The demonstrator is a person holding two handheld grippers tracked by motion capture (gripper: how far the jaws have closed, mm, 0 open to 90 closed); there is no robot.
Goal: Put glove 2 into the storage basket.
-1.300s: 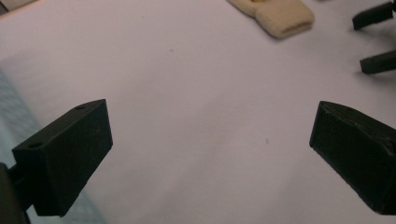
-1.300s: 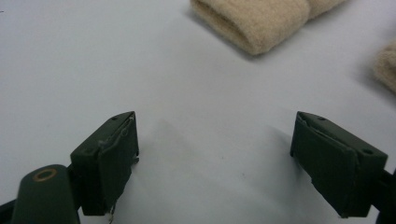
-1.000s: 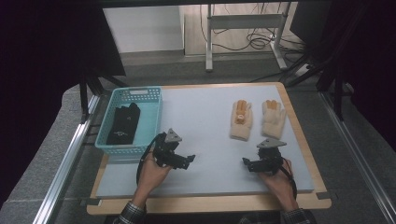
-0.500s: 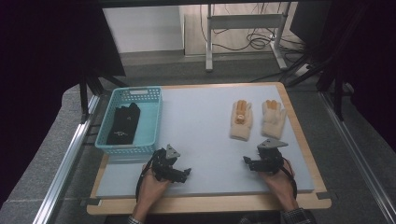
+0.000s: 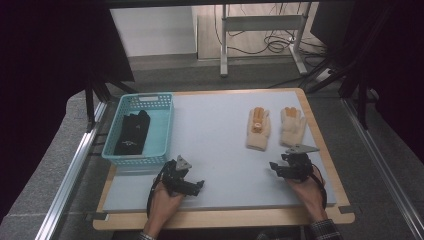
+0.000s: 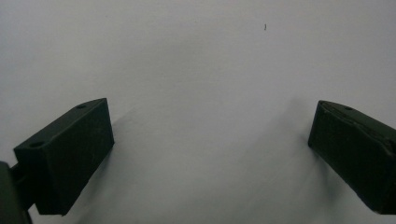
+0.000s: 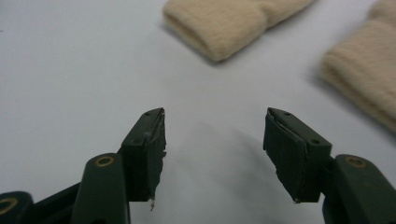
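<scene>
Two cream knitted gloves lie flat at the table's right: one with an orange patch (image 5: 258, 129), one plain (image 5: 292, 126). My right gripper (image 5: 275, 168) rests on the table just in front of them, pointing left. In the right gripper view its jaws (image 7: 215, 135) stand partly apart over bare table, having just been closing with nothing between them; the gloves' cuffs (image 7: 224, 23) (image 7: 369, 74) lie beyond. My left gripper (image 5: 198, 186) sits low near the front edge, open. In the left gripper view (image 6: 210, 149) its jaws are wide apart over bare surface.
A teal plastic basket (image 5: 150, 96) stands at the left of the grey table (image 5: 220, 145) with black gloves (image 5: 132, 134) inside. The table has a wooden rim (image 5: 225, 217). Metal rails run along both sides, and a desk frame stands on the floor behind.
My left hand has come down and back toward the front edge, then stopped. The right hand has stayed where it was.
</scene>
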